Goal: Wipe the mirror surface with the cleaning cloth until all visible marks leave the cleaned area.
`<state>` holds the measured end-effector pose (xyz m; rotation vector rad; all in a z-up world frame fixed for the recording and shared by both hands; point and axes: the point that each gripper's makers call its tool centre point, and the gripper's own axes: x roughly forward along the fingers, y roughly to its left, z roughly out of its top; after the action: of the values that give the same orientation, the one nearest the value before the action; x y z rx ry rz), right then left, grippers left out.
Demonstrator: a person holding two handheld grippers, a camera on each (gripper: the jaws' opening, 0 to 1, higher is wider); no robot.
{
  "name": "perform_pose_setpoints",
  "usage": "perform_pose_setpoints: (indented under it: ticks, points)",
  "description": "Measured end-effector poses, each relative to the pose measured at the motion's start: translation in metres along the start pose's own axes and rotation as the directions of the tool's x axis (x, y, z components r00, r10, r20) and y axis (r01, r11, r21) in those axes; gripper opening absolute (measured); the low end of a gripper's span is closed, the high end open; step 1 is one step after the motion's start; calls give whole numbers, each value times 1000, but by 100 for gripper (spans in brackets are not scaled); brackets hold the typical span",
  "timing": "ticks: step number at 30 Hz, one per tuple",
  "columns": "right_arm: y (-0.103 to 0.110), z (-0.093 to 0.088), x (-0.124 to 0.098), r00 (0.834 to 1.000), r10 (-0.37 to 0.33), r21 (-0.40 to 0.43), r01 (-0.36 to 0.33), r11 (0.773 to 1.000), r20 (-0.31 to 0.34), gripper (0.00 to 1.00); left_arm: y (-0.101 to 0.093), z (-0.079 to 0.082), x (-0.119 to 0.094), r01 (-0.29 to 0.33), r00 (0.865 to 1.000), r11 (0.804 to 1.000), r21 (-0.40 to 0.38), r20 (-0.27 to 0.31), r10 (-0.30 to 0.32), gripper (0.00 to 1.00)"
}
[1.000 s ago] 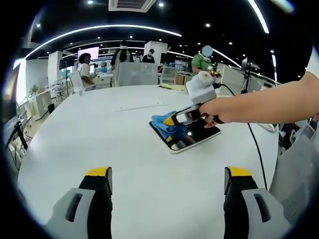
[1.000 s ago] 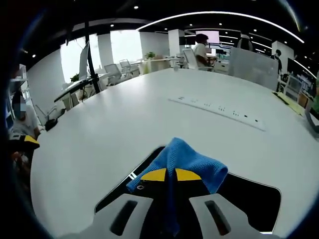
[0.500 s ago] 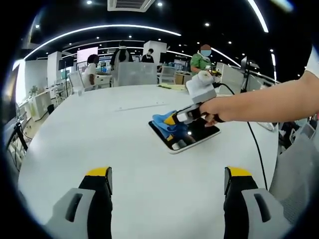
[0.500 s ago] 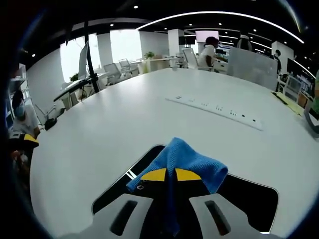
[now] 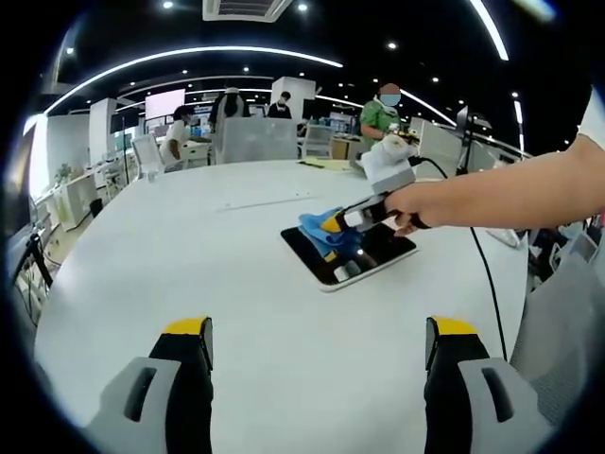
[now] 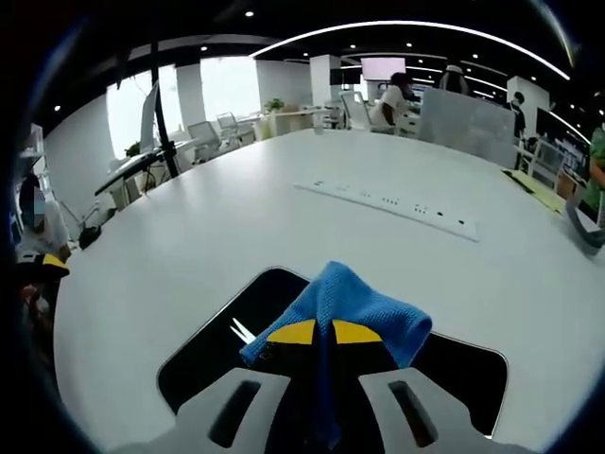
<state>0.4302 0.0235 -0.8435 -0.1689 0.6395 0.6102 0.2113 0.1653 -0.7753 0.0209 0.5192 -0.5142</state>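
Note:
A dark rectangular mirror point(image 5: 348, 255) with a white edge lies flat on the big white table point(image 5: 236, 284). A blue cleaning cloth point(image 5: 326, 230) rests on its far left part, pinched in my right gripper point(image 5: 333, 223), which a person's arm holds from the right. In the right gripper view the cloth point(image 6: 350, 303) drapes over the shut yellow-tipped jaws of my right gripper point(image 6: 322, 332), with the black mirror point(image 6: 217, 340) under them. My left gripper point(image 5: 321, 331) hovers open over the near table, well short of the mirror.
A white power strip point(image 6: 388, 200) lies across the table beyond the mirror. A black cable point(image 5: 487, 274) trails off the table's right side. Several people sit or stand at desks in the office behind. A grey chair point(image 5: 567, 322) stands at the right edge.
My right gripper has slid the cloth a little to the right across the mirror, baring more dark glass at the mirror's left end. The left gripper has not moved.

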Motion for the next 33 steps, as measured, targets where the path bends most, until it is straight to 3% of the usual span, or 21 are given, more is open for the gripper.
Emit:
perform_pose_setpoints:
  ticks: [18, 33]
  points:
    - [3, -6, -31, 999, -38, 25, 37, 999, 8, 0, -5, 1, 5, 15, 1000, 1000, 9, -2, -15, 94]
    - [-21, -12, -41, 997, -72, 48, 71, 996, 8, 0, -9, 2, 8, 25, 1000, 999, 20, -7, -25, 94]
